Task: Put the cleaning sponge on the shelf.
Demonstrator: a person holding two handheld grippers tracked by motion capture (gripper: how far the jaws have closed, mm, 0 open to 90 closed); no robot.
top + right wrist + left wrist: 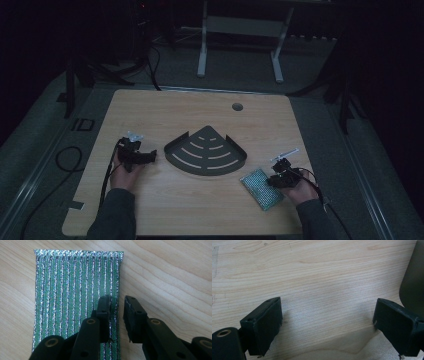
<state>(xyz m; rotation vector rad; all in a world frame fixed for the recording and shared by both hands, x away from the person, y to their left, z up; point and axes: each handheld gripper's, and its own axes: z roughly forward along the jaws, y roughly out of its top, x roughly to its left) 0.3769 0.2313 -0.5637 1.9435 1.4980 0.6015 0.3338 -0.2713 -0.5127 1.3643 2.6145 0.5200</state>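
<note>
A dim room surrounds a pale wooden tabletop (200, 210), with a white metal frame (240, 30) standing on the floor behind it. Near the middle of the tabletop lies a dark, fan-shaped tray (206, 152) with curved slots.

The glittery green pad (261, 188) lies flat on the tabletop toward the person's right, in front of the tray and apart from it. The right tongs (272, 181) sit at the pad's right edge. In the right gripper view the pad (72, 290) shows its ribbed, silver-green weave, and the right tongs (117, 312) stand a little way open, straddling the pad's long side edge: one jaw rests over the fabric just inside that edge, the other over bare wood just beside it. Whether the jaw over the fabric actually touches it is hard to tell; the pads do not pinch anything, and the pad lies flat.

The left tongs (150, 156) rest on the tabletop just left of the tray, pointing toward it. In the left gripper view the left tongs (327, 322) are spread wide with only bare wood between the jaws, and the tray's dark rim (412, 282) rises just beyond the right-hand jaw. They hold nothing.
</note>
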